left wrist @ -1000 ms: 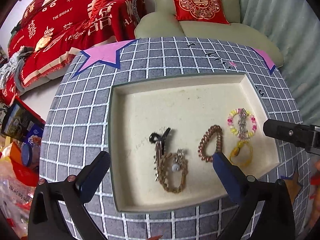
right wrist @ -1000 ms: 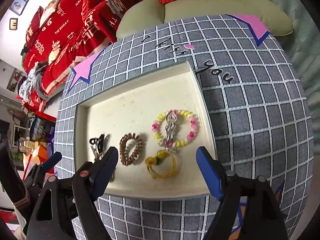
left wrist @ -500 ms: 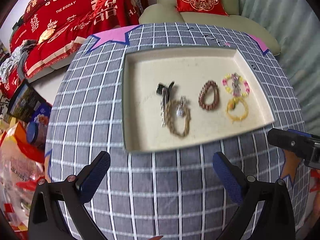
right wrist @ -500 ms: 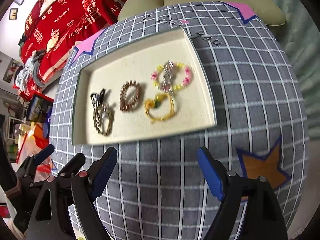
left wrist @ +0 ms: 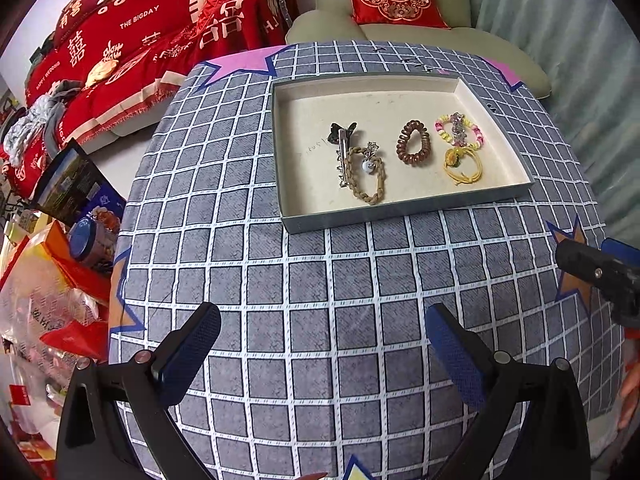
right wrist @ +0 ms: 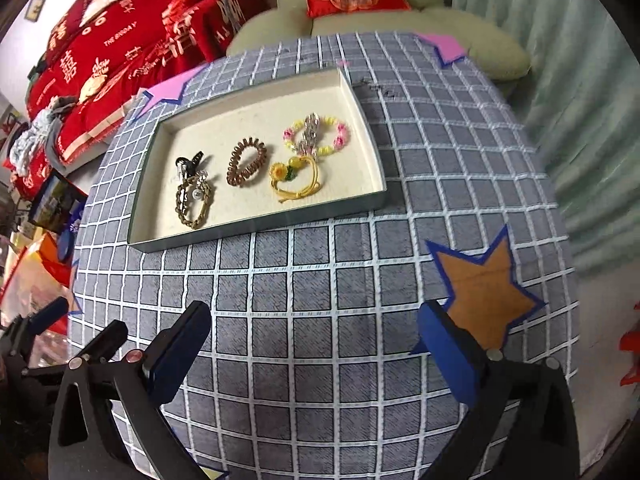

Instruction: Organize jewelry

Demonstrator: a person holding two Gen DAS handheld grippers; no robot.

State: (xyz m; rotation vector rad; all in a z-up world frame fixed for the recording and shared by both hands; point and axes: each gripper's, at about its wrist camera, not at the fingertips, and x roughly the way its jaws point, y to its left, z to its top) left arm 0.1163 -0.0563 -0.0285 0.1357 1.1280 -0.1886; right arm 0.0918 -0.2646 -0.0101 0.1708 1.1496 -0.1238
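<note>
While both tongs, left (left wrist: 320, 334) and right (right wrist: 316, 328), gaped empty above the grey checked bench (left wrist: 320, 280), nothing touched them. Well ahead sat the shallow cream-lined tray (left wrist: 316, 216) holding a brown spiral hair tie (left wrist: 414, 148).

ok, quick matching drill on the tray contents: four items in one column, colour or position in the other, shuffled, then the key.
Items
1. spiral hair tie
2. beaded bracelet
3. hair clip
4. cord bracelet with flower

Descriptions
A. yellow, toward the near right of the tray
B. brown coil, mid-tray
C. pink and yellow beads, toward the far right
D. dark bow on a metal bar, leftmost, touching the braided bracelet

Pairs: 1-B, 2-C, 3-D, 4-A
</note>
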